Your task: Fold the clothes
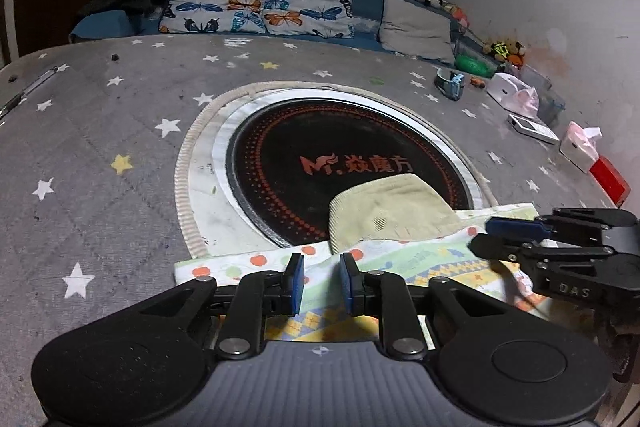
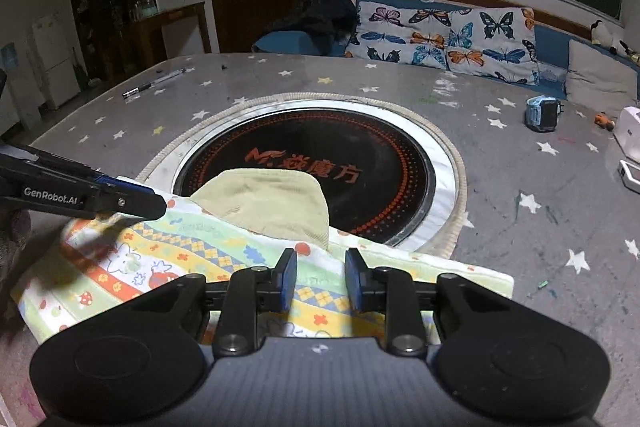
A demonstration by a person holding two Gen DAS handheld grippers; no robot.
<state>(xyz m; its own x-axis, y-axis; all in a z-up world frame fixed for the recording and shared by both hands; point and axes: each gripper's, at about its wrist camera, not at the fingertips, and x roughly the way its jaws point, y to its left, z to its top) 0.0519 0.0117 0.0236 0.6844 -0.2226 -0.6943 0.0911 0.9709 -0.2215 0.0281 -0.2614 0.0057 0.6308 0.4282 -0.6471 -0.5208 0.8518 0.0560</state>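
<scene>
Two grippers over a grey star-print table cover (image 1: 100, 147), both angled down at the near edge. Round black cooktop (image 1: 344, 163) with orange dotted ring and logo set in the table's middle, pale rim around it. Pen (image 2: 154, 83) far left on the table, blue watch (image 2: 543, 111) far right, white tissue boxes (image 1: 514, 93) and a red box (image 1: 610, 179) along the right edge. Butterfly cushions (image 2: 448, 35) on the blue sofa behind, dark jacket (image 2: 324, 7) heaped at its end. Nothing blocking the cloth. Patterned garment (image 2: 192, 251) lying flat on the near table edge, white with yellow, green and orange cartoon bands, far edge overlapping the cooktop rim. Beige ribbed part (image 2: 272, 203) folded on top, reaching onto the black glass. Left gripper (image 1: 322, 281) with blue pads apart, cloth visible in the gap, not pinched. Right gripper (image 2: 321, 277) likewise parted above the garment, pads clear of the fabric.
</scene>
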